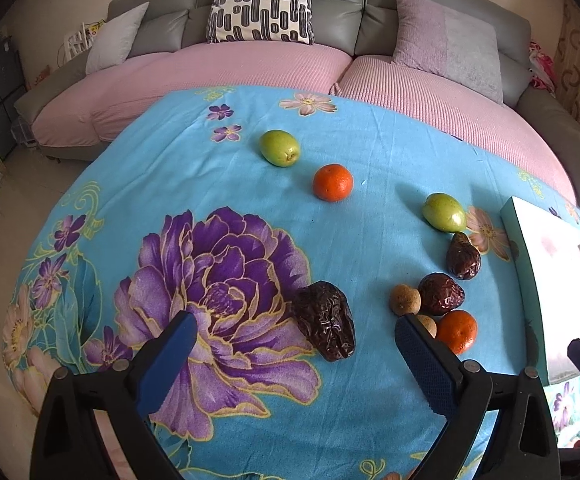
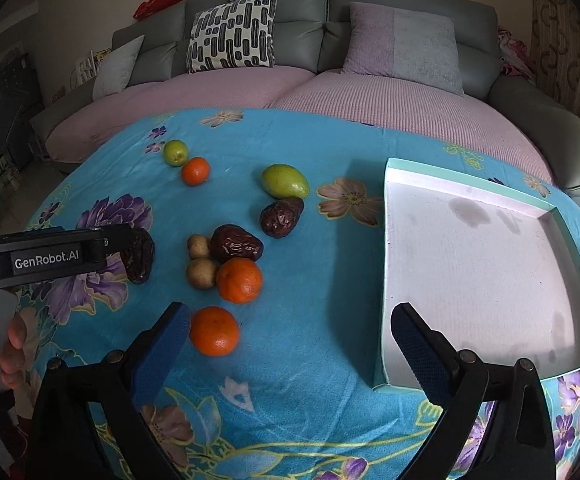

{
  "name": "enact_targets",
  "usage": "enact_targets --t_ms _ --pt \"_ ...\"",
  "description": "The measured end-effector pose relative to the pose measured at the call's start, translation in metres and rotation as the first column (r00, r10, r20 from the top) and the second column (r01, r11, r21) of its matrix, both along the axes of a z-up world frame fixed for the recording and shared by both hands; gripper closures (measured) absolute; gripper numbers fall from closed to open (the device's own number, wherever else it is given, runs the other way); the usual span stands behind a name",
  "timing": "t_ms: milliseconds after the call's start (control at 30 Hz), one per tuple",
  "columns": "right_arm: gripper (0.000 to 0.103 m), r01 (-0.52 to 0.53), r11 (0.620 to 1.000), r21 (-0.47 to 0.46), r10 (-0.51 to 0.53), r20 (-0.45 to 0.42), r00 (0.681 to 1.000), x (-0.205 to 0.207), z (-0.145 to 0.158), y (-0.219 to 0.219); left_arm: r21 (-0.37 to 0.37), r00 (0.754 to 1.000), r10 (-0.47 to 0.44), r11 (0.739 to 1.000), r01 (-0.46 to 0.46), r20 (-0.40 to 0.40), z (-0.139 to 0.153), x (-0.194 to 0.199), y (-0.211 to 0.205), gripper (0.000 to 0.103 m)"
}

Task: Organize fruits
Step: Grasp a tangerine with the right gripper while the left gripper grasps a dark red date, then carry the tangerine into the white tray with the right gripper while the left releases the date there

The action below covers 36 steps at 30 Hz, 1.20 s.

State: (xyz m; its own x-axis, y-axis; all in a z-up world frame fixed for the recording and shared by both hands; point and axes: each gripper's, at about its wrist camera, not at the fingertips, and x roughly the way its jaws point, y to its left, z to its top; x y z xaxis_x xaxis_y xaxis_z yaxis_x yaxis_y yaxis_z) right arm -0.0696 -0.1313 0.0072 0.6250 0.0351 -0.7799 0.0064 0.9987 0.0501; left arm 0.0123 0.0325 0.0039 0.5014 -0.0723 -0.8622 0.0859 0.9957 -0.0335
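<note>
Both tools are spread wide and carry nothing. The left tool [image 1: 293, 344] hangs low over the desk with the nearest wrinkled dark date [image 1: 325, 321] lying between its blue pads, closer to the far end of the gap; the right tool [image 2: 290, 334] hovers w/ an orange [image 2: 214, 331] just beside its left pad [image 2: 162, 354] and the tray corner under its right pad. Step in hand, as I judge it: left-side pickup of that date. Procedure: centre the date between the pads before closing, approx. along its short axis; lower until the pads nearly brush the cloth; close gently, since the skin looks soft and the cloth may bunch and drag. Carry over the tray wall, not into it. The light tray [image 2: 489, 264] w/ teal rim sits at the right of the desk and holds no fruit yet, so the task looks barely begun. Remaining fruit lie loose: a cluster of two dates, two small brown round fruits and an orange near centre, two green fruits and one orange further back. Surface: blue floral cloth [image 1: 226, 184], soft, slightly creased, so round fruit may roll. Room: grey sofa [image 2: 329, 20] w/ pink seat covers and cushions directly behind the desk, plush toy on its backrest, pale floor at left.
</note>
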Motion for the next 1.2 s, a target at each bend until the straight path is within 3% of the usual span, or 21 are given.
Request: enact_targets --t_ms 167,233,367,433,567,633,700,733,1000,1200 --pt "0.030 -0.069 0.997 0.035 0.071 -0.054 0.996 0.013 -0.018 0.018 -0.040 1.000 -0.004 0.999 0.003 -0.027 -0.012 0.009 -0.001 0.009" --pt "0.035 -0.086 0.996 0.039 0.088 -0.076 0.993 0.017 -0.024 0.022 -0.051 0.999 -0.007 0.999 0.005 -0.040 -0.016 0.013 -0.002 0.018" --pt "0.039 -0.099 0.992 0.076 0.107 -0.112 0.988 0.024 -0.032 0.026 -0.058 0.997 -0.006 0.998 0.002 -0.075 -0.025 0.018 -0.003 0.019" --pt "0.045 -0.104 0.992 0.069 0.112 -0.122 0.986 0.025 -0.032 0.028 -0.067 0.996 -0.009 0.998 0.003 -0.089 -0.027 0.020 -0.003 0.031" --pt "0.052 -0.113 0.992 0.053 0.119 -0.140 0.983 0.030 -0.038 0.032 -0.080 0.991 -0.020 0.997 0.010 -0.130 -0.035 0.022 -0.005 0.044" --pt "0.060 -0.120 0.991 0.061 0.128 -0.134 0.983 0.030 -0.037 0.033 -0.094 0.989 -0.028 0.995 0.015 -0.144 -0.038 0.023 -0.005 0.057" --pt "0.066 -0.132 0.989 0.067 0.139 -0.131 0.982 0.029 -0.035 0.034 -0.093 0.989 -0.029 0.996 0.015 -0.148 -0.040 0.024 -0.006 0.061" --pt "0.066 -0.131 0.990 0.061 0.138 -0.128 0.982 0.028 -0.033 0.034 -0.094 0.989 -0.027 0.995 0.013 -0.145 -0.039 0.023 -0.006 0.066" --pt "0.066 -0.088 0.993 0.082 0.092 -0.052 0.994 0.023 -0.012 0.024 -0.115 0.996 -0.019 0.993 0.008 -0.089 -0.020 0.017 0.000 0.066" --pt "0.066 -0.015 0.998 0.065 0.011 0.050 0.999 0.020 0.014 0.005 -0.148 0.995 -0.088 0.984 0.095 0.051 0.014 0.002 -0.005 0.066"
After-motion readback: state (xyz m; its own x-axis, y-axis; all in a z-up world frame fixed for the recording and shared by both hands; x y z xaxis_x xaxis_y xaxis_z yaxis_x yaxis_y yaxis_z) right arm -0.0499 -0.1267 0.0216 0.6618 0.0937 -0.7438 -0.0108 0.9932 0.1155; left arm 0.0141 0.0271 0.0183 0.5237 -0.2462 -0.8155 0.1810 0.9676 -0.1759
